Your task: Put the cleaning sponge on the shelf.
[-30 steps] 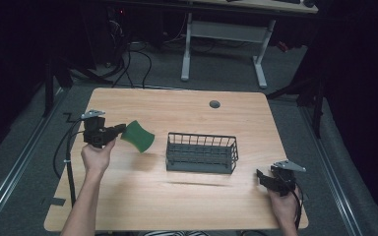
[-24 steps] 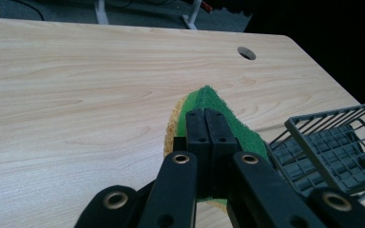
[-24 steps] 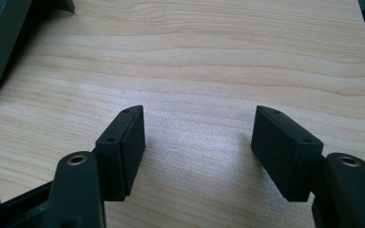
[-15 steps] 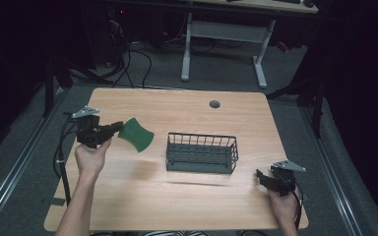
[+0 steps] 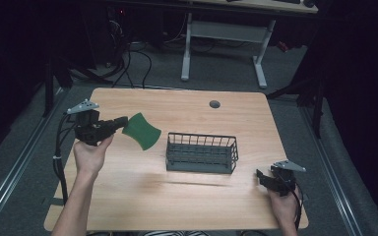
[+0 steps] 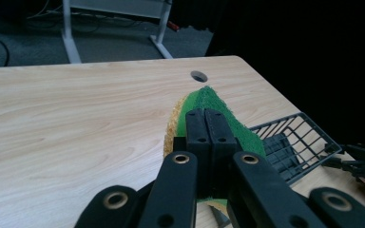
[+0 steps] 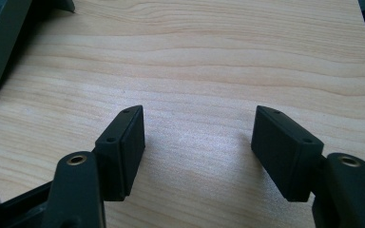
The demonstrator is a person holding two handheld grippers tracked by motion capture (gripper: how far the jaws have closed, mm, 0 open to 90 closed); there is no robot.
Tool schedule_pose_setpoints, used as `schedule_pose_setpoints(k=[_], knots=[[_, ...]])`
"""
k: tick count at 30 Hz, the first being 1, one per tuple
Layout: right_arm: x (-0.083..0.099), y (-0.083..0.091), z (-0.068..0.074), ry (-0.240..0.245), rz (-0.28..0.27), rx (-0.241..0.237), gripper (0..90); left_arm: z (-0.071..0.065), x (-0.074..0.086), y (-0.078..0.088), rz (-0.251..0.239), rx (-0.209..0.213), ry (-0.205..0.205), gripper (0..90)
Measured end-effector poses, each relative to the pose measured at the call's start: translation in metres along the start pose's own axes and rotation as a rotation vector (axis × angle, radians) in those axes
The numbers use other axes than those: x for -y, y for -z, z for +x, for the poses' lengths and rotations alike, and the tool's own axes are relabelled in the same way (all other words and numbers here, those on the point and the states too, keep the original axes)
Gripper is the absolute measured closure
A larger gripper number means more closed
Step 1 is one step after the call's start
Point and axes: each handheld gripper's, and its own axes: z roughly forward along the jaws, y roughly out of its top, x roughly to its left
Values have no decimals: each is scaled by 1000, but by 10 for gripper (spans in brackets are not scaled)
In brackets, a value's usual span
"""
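Note:
A green sponge (image 5: pixel 142 130) with a yellow underside hangs above the left part of the wooden table (image 5: pixel 187 206), lifted clear of it. My left gripper (image 5: pixel 122 121) is shut on the sponge's near edge. In the left gripper view the two jaws meet on the green sponge (image 6: pixel 206 102), which sticks out past them toward the basket. A dark wire basket (image 5: pixel 202 152) stands at the table's middle, to the right of the sponge. Low over the table's right front corner, my right gripper (image 5: pixel 261 176) is open with bare wood between its jaws (image 7: pixel 197 137).
A round cable hole (image 5: pixel 214 104) sits near the table's far edge. A basket corner (image 7: pixel 0 42) shows at the upper left of the right gripper view. Beyond the table stand a white desk frame (image 5: pixel 221 34) and floor cables. The table edge lies close to the right gripper.
The left hand has risen and drifted left with the sponge in its gripper, so the sponge now hangs higher above the table. The right hand has kept still.

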Motion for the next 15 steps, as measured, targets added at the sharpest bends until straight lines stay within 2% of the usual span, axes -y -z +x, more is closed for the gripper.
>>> schedule_pose_setpoints(k=[8,15], knots=[[0,0,0,-1,0,0,358,-18,-11,-21,24,54,-45,900],[0,0,0,2,0,-1,356,-31,-17,-43,45,99,-64,900]])
